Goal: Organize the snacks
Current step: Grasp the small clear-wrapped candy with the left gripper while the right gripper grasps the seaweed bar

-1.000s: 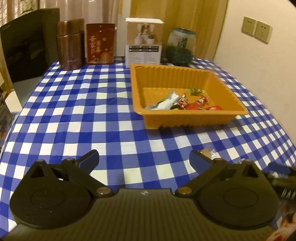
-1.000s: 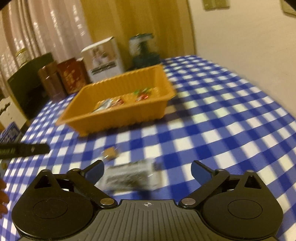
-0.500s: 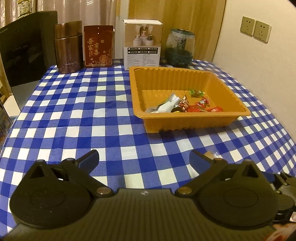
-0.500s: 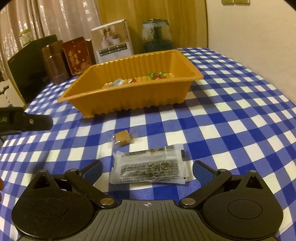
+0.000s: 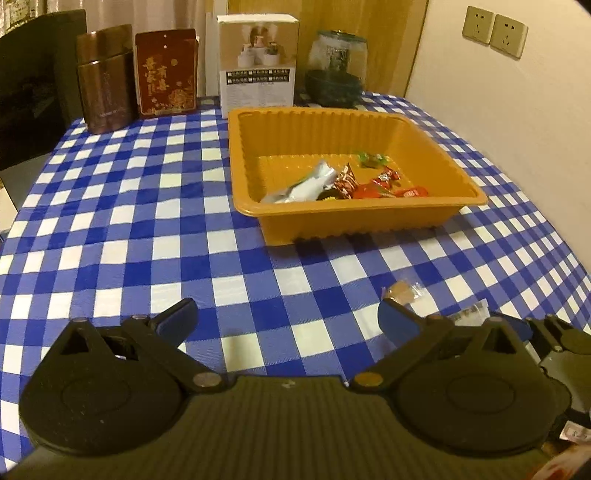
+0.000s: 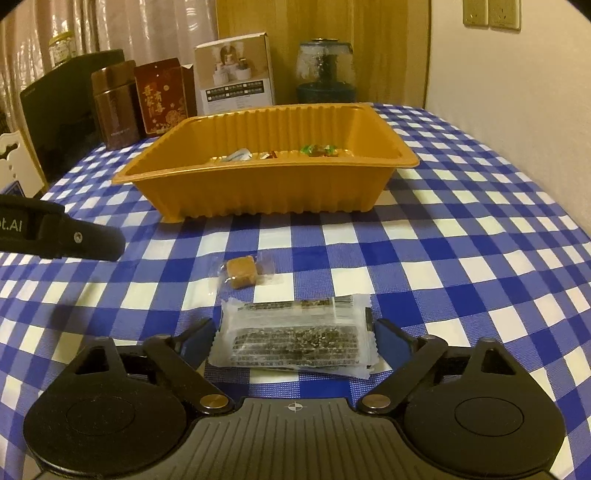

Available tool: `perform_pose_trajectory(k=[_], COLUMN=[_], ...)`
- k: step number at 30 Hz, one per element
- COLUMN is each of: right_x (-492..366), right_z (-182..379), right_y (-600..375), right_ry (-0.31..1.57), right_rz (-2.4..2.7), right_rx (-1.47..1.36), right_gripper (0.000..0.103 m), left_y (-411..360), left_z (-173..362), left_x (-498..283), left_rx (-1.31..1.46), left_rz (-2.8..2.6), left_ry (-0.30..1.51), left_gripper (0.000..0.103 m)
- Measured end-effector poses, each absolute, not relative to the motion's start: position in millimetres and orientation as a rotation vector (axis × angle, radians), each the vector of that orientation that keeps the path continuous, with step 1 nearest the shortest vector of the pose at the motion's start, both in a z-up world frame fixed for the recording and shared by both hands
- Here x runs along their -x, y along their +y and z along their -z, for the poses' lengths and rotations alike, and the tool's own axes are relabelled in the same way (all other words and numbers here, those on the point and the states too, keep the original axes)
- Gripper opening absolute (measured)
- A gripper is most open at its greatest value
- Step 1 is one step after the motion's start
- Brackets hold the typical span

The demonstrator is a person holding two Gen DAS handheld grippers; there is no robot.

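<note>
Desk (image 6: 480,229) under blue/white checked cloth, fills both views. Cream wall at right w/ 2 sockets (image 5: 495,31); wood panel and pale curtain behind far edge; dark chair back at far left.

Far edge row, L to R, 1 each: brown canister (image 5: 104,79), red printed box (image 5: 166,72), white carton (image 5: 257,62), glass globe on dark base (image 5: 336,74).

1 orange tray (image 5: 369,218), ribbed walls, mid-desk toward right. Inside: 1 silver packet (image 5: 303,184), about 4 red-wrapped sweets (image 5: 373,184) bunched at near wall (exact count unclear, they overlap), 1 green-wrapped sweet (image 5: 373,158) farther back.

Loose on cloth, near side of tray: 1 brown cube sweet in clear wrap (image 6: 242,272), 1 flat clear-wrapped seaweed-type bar (image 6: 295,338) just nearer than it, lying flat.

Right claw (image 6: 293,338) low over cloth, jaws closing, bar lying between the blue pads (image 6: 197,338); pads right at the wrapper ends, can't tell if pressing yet.

Left claw (image 5: 288,319) held wide, nothing between pads, only bare cloth; cube sweet just beyond its right pad. Seen from right view as dark arm at left, well apart from bar.
</note>
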State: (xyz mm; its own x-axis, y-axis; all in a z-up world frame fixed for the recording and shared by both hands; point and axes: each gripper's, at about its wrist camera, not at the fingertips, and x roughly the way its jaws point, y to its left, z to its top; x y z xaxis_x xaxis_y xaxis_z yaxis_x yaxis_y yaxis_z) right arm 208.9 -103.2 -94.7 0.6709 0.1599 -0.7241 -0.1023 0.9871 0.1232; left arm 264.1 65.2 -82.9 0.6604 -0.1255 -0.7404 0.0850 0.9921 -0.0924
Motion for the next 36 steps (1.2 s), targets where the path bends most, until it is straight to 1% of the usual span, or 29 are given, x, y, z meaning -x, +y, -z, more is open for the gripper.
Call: perform_pose_trajectory(k=[4, 12, 13, 14, 18, 20, 22, 27, 29, 30, 36], right_x=[-209.0, -209.5, -210.2, -210.1, -211.6, -212.2, -212.2, -211.4, -211.2, -211.8, -214.0], right_z=[92.9, 83.2, 81.0, 79.4, 76.0, 75.7, 75.7, 74.6, 74.0, 73.9, 76.0], right_y=[-105.6, -121.0, -125.0, -128.5, -143.8, -151.1, -158.5, -168.0, -169.7, -169.8, -174.3], right_ry=[0.827, 0.822, 0.817, 0.813, 0.807, 0.808, 0.81, 0.808, 0.804, 0.803, 0.804], right_rz=[-0.146, -0.102, -0.091, -0.081, -0.03, -0.006, 0.01, 0.031, 0.03, 0.031, 0.039], right_rx=[-0.082, -0.129, -0.137, -0.145, -0.183, -0.201, -0.234, -0.275, -0.283, -0.285, -0.31], right_gripper=[0.083, 0.082, 0.082, 0.082, 0.082, 0.082, 0.082, 0.082, 0.082, 0.082, 0.082], left_y=[64.1, 44.2, 39.9, 35.5, 19.2, 12.6, 7.6, -7.8, -12.3, -14.5, -18.3], left_z=[84.9, 89.2, 89.4, 89.8, 94.3, 98.1, 102.2, 116.0, 120.4, 122.2, 126.8], left_x=[-264.6, -267.3, -267.8, -268.9, -276.5, -280.8, -283.5, -291.9, -294.8, -296.4, -302.4], left_rx=[0.043, -0.049, -0.068, -0.089, -0.169, -0.192, -0.206, -0.267, -0.277, -0.281, -0.281], left_rz=[0.119, 0.22, 0.237, 0.257, 0.323, 0.357, 0.392, 0.485, 0.501, 0.504, 0.512], left_ry=[0.853, 0.847, 0.839, 0.831, 0.81, 0.807, 0.796, 0.769, 0.77, 0.773, 0.772], left_gripper=[0.103, 0.102, 0.1, 0.095, 0.092, 0.086, 0.085, 0.073, 0.065, 0.065, 0.054])
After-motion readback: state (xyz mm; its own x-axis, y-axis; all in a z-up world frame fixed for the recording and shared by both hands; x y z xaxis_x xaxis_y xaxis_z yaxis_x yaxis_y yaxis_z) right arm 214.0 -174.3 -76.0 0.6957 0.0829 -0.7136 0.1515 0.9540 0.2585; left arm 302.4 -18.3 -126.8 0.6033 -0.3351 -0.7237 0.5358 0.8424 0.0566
